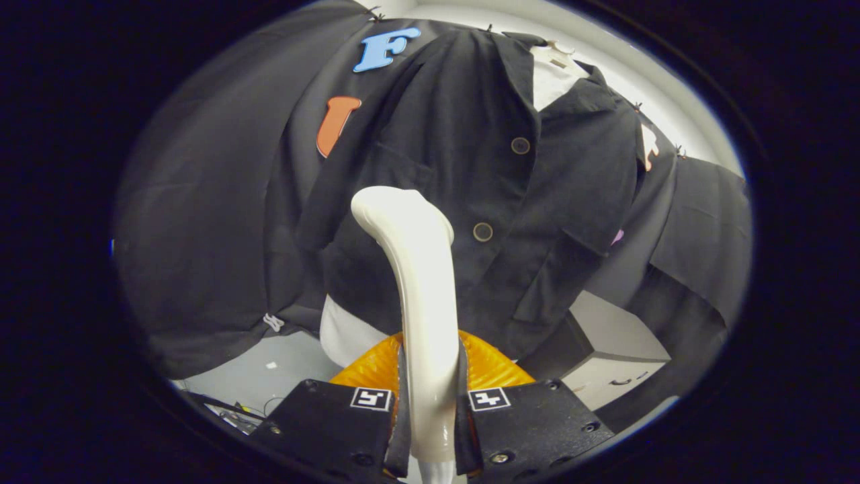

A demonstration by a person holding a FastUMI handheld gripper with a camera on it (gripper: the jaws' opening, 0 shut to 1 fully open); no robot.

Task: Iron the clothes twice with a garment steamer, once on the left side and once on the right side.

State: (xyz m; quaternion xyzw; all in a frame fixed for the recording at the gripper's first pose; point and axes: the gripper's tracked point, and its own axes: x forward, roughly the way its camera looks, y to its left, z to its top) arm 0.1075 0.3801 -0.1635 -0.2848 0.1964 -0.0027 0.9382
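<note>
Gripper [430, 410]: clenching the garment steamer [420, 282] handle between both fingers
Shirt [470, 168]: hanging just ahead, steamer head nearing its buttoned front
Tip: I'd be keeping each of the 2 passes slow and straight

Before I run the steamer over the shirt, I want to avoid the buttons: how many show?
2: one button higher on the shirt front, one button lower, beside the steamer head. More may be hidden.

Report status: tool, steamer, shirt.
Tool shut on the white steamer. Steamer head up against the dark buttoned shirt, beside the button placket. Nothing between head and fabric.
</note>
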